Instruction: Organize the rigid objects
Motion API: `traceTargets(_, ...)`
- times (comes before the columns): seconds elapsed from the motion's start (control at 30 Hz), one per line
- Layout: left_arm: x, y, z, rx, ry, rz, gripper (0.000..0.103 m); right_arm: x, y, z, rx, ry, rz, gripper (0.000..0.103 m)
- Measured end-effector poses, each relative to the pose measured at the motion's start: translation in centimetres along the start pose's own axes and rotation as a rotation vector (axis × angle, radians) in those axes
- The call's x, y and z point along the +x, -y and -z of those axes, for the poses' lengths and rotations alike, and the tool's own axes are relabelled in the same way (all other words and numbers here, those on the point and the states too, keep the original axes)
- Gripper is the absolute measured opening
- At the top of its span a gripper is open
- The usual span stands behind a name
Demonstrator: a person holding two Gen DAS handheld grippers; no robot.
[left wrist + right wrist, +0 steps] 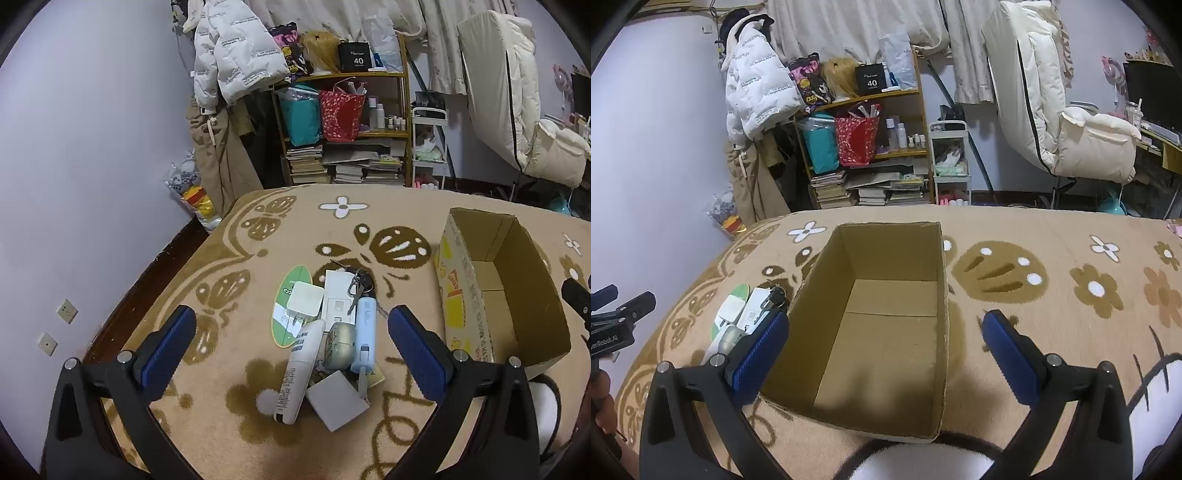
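Left gripper [291,332] jaws spread wide over the pile w/ white tube [298,369] on the carpet [240,236], right gripper [885,343] also spread over empty cardboard box [849,254], imo overlapping stuff could drag neighbors when grabbed.

a: where's the left gripper [291,334]?
b: above the pile on the rug [229,354], jaws wide apart, nothing between them.
a: what's in the pile?
b: white tube [298,369], gold tin [340,346], pale blue bottle [364,338], keys [357,282], grey box [337,399].
a: and the cardboard box [465,295]?
b: just right of the pile, empty.
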State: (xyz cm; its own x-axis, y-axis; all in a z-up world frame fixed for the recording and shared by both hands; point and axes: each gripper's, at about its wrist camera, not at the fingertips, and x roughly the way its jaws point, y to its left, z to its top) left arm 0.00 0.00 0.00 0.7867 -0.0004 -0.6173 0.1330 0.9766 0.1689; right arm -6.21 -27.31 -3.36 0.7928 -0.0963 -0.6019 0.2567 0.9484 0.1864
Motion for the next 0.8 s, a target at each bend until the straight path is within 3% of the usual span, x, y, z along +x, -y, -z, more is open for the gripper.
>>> traceTargets(0.8, -0.43, 0.45, -0.08, 0.049, -0.004, -0.031, 0.103, -0.11, 0.12, 0.09, -0.006, -0.001, 0.009, 0.103)
